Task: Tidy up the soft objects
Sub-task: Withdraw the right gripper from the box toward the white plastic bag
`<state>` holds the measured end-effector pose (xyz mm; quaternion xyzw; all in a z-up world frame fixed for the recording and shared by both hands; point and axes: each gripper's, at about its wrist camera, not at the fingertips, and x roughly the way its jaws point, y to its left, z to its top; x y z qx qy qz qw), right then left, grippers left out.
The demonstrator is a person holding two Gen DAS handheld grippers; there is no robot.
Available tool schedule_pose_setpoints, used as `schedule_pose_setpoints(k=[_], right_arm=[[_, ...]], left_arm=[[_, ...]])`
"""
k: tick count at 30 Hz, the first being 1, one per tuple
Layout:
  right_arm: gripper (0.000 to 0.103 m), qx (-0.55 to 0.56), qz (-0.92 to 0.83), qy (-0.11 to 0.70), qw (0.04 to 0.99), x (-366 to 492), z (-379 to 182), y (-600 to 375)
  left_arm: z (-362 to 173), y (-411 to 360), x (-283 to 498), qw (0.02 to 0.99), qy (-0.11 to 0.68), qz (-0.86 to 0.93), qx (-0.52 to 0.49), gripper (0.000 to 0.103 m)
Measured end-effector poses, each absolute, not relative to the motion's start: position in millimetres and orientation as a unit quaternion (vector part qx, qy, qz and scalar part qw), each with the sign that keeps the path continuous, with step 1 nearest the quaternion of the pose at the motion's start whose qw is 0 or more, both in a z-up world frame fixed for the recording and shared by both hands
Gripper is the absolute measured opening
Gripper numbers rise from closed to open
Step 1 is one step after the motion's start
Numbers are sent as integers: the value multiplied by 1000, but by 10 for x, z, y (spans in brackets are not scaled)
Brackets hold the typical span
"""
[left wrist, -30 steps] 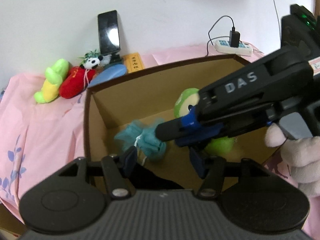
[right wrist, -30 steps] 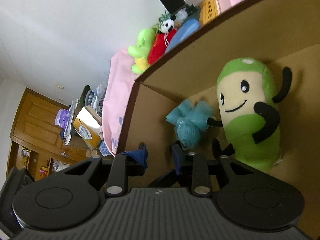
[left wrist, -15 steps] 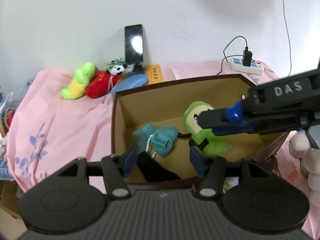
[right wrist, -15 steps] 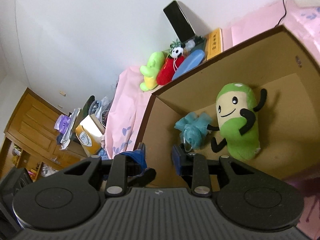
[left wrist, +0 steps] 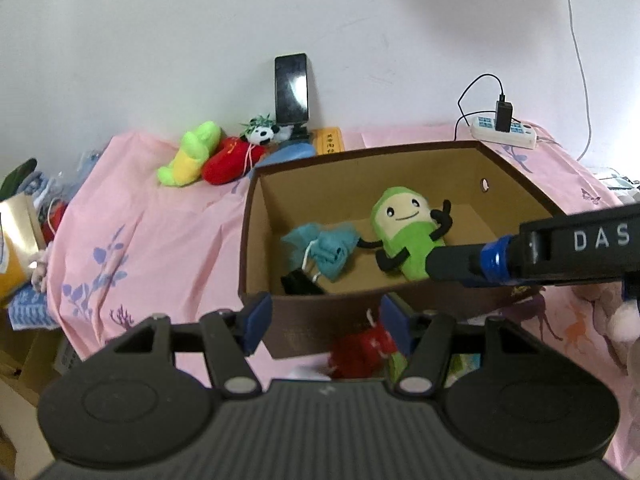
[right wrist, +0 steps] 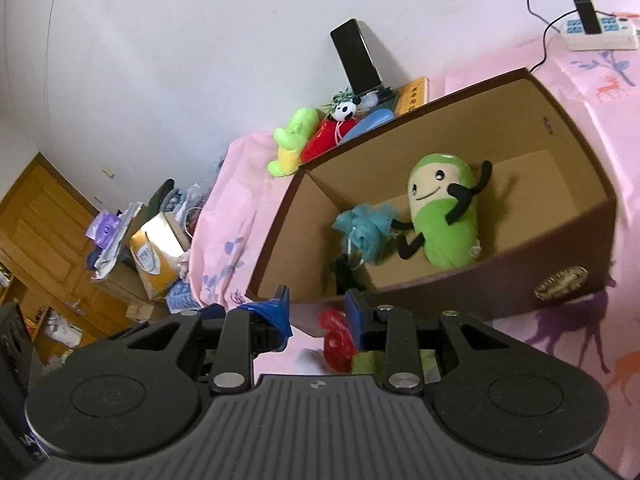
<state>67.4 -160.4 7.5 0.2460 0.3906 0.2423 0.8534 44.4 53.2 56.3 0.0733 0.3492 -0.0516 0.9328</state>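
A brown cardboard box [left wrist: 360, 152] [right wrist: 420, 104] stands on the pink bed. Inside lie a green bean plush [left wrist: 404, 232] [right wrist: 444, 216], a teal soft toy [left wrist: 324, 248] [right wrist: 366, 228] and a black item [left wrist: 300, 284]. My left gripper [left wrist: 326, 318] hovers before the box's near wall, its jaws opening with nothing between them. My right gripper [right wrist: 318, 314] shows a narrow gap and holds nothing; in the left wrist view it reaches in from the right over the near rim. A red plush [left wrist: 364, 348] [right wrist: 336, 340] lies on the bed beneath both grippers.
A green-yellow plush [left wrist: 190, 154], a red plush [left wrist: 230, 160] and a small panda [left wrist: 262, 134] lie behind the box, by a propped phone [left wrist: 291, 88]. A power strip [left wrist: 504, 132] sits back right. A pale plush [left wrist: 616, 320] is at the right. Clutter [right wrist: 156, 252] lies past the bed's left edge.
Both grippers have drawn back and up out of the box, so the whole box and the bed around it show. The toys inside have stayed put.
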Motion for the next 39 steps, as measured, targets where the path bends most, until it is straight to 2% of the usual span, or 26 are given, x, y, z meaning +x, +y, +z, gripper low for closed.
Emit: schedule_pose_setpoints(k=[20,39], right_arm=[[15,194,181,409,873,146,-126,-1501],[18,214,167,442,855,-17,-400,-1514]], left_arm=[[207,495,65,924,377,-28,59,65],[77,483,-168,920,383,-5,84,68]])
